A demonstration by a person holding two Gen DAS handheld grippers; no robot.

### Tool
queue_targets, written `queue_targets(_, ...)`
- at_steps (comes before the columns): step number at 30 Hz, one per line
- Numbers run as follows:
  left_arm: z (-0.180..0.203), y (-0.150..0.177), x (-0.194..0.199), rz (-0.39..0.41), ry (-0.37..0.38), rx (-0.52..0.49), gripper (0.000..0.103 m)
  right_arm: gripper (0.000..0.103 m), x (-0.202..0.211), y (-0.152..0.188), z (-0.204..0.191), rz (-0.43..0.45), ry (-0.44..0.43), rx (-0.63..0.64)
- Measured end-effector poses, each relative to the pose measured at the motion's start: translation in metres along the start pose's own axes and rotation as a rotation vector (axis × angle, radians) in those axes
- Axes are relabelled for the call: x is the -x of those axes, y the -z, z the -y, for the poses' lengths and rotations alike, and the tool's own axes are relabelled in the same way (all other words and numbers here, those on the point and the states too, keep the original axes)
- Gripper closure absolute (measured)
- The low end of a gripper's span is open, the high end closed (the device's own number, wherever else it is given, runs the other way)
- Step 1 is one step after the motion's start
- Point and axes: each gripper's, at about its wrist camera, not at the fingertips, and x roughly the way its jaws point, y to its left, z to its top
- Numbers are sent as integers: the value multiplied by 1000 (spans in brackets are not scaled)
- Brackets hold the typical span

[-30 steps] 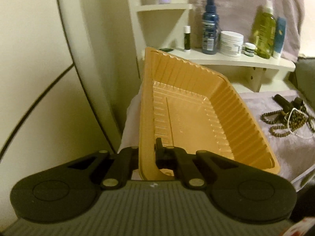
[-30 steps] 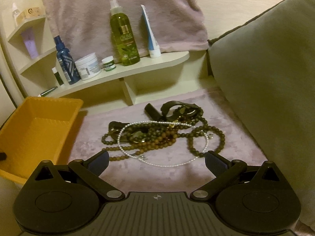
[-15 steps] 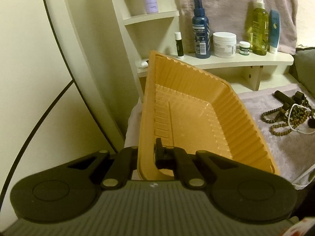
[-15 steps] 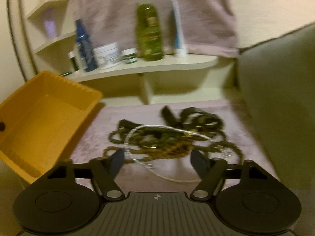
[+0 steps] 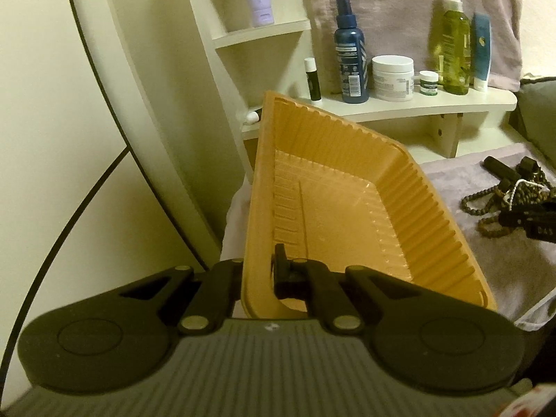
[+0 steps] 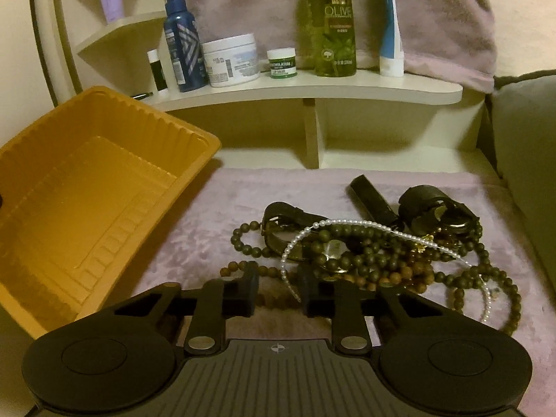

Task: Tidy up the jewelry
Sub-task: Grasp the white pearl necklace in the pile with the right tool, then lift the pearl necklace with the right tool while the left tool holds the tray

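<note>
My left gripper [image 5: 259, 274] is shut on the near rim of an empty orange plastic tray [image 5: 333, 215], which is tilted; the tray [image 6: 87, 187] also shows at left in the right wrist view. A tangled pile of jewelry [image 6: 382, 250] lies on a mauve cloth [image 6: 226, 215]: dark bead strands, a white pearl necklace [image 6: 312, 229] and black watches [image 6: 434, 208]. My right gripper [image 6: 278, 295] is low at the pile's near edge, jaws partly closed with a narrow gap around brown beads and the pearl strand. The pile [image 5: 504, 198] shows in the left view too.
A cream shelf [image 6: 312, 90] behind holds a blue spray bottle [image 6: 182, 41], a white jar [image 6: 231, 59], a small green jar [image 6: 282, 63], an olive oil bottle [image 6: 332, 21] and a tube [image 6: 391, 27]. A green cushion [image 6: 528, 160] stands right.
My right gripper has dropped forward to the jewelry pile and its jaws have narrowed from wide open. My left gripper keeps hold of the tray, turned slightly.
</note>
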Motion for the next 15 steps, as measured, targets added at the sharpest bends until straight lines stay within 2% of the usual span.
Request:
queue_targets(4,1,2,2,23,14,-32,100,91,-2,-1,-1,1,7,7)
queue_targets(6,1,2,2,24,21,-35,100,100,-1,-1,-1,6,17,10)
queue_targets(15,3,2,1,32,20,-35,100,100,38,-9,7,92,60,-15)
